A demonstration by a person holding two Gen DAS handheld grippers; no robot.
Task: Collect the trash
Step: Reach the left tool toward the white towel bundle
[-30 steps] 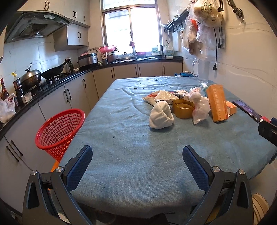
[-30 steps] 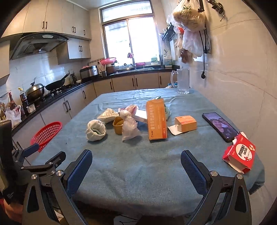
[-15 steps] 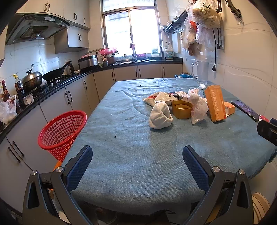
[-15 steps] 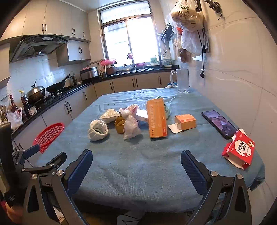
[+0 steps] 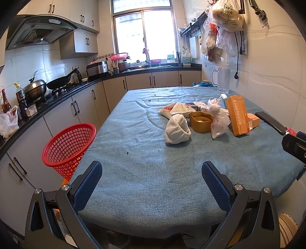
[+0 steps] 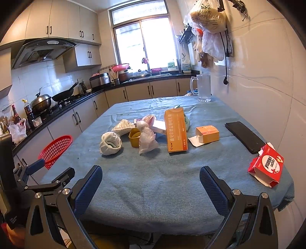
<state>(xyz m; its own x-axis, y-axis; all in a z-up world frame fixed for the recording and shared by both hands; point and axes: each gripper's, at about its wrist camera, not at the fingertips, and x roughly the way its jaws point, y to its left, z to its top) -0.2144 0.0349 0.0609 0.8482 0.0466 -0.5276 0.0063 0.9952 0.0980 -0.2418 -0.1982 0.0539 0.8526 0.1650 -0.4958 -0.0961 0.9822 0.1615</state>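
Observation:
Trash lies mid-table on the blue cloth [image 5: 149, 153]: a white crumpled wad [image 5: 177, 129] [image 6: 110, 143], a yellow cup [image 5: 200, 124] [image 6: 134, 137], a knotted clear bag [image 5: 219, 119] [image 6: 146, 137], a tall orange box [image 5: 237, 115] [image 6: 177, 130], a small orange box [image 6: 207, 134] and a red carton [image 6: 266, 165] at the right edge. A red mesh basket [image 5: 69, 145] [image 6: 55, 150] stands off the table's left side. My left gripper [image 5: 152, 183] and right gripper [image 6: 151, 183] hover open over the near table edge, both empty.
A black phone [image 6: 244, 137] lies near the right wall. A glass jug [image 6: 203, 88] stands at the far end. Counter with wok and pots [image 5: 38, 90] runs along the left. Bags [image 5: 227, 15] hang on the right wall.
Both grippers have drawn back slightly from the table and risen a little. Nothing on the table has moved.

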